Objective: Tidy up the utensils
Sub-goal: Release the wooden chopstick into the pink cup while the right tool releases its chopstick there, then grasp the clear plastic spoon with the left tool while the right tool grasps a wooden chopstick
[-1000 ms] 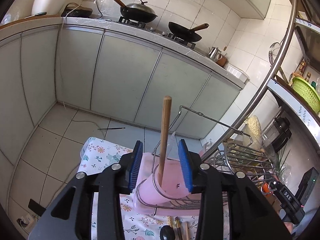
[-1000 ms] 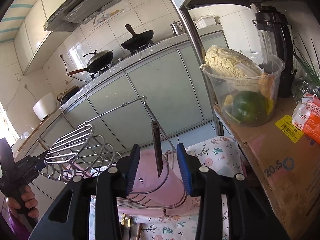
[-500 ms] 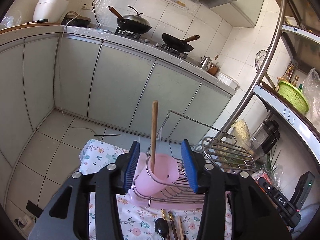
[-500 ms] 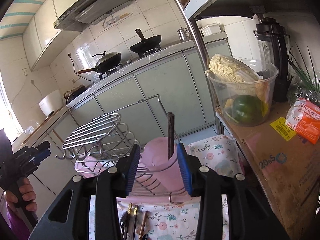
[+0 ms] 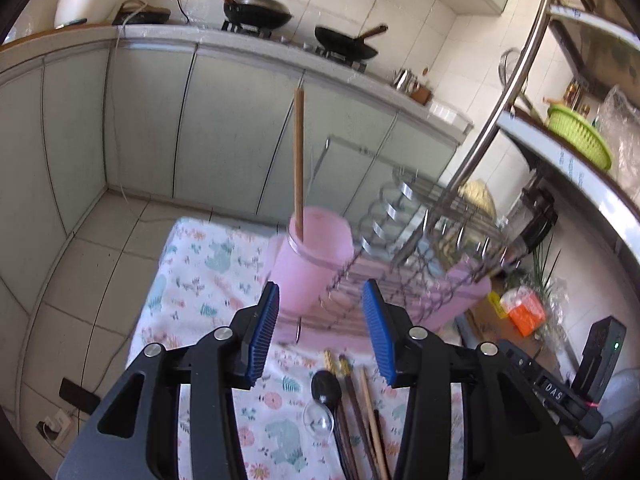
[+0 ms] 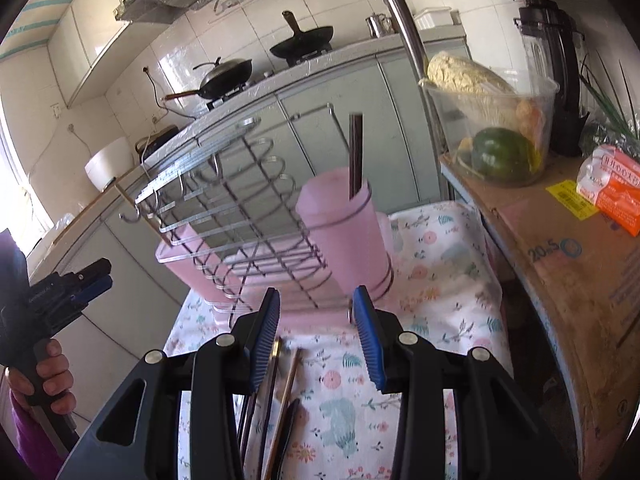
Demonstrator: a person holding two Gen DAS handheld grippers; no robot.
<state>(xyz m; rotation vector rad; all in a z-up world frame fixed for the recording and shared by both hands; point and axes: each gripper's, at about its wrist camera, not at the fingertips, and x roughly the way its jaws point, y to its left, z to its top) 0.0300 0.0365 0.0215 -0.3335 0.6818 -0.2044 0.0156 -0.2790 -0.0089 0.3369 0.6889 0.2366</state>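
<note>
In the left wrist view my left gripper [image 5: 322, 332] stands open with nothing between its blue pads, short of a pink cup [image 5: 316, 256] that holds one upright wooden chopstick [image 5: 298, 160]. Below the gripper on the floral cloth lie a black spoon [image 5: 326, 388], a clear spoon [image 5: 318, 420] and several chopsticks [image 5: 360, 400]. In the right wrist view my right gripper [image 6: 316, 336] is open too, empty, in front of a second pink cup [image 6: 344, 232] with a dark chopstick [image 6: 355, 156] standing in it. Both cups sit in a wire rack [image 6: 240, 208].
The left gripper [image 6: 72, 288], held by a hand [image 6: 44, 372], shows at the left of the right wrist view. At the right stand a cardboard box [image 6: 560, 280], a clear tub of vegetables [image 6: 492, 132] and a blender [image 6: 552, 60]. A steel shelf post [image 5: 504, 104] rises behind the rack.
Both grippers have drawn back and down from the pink cups, leaving the chopsticks standing in them. The loose utensils on the cloth have come into view. The left jaws stand slightly wider.
</note>
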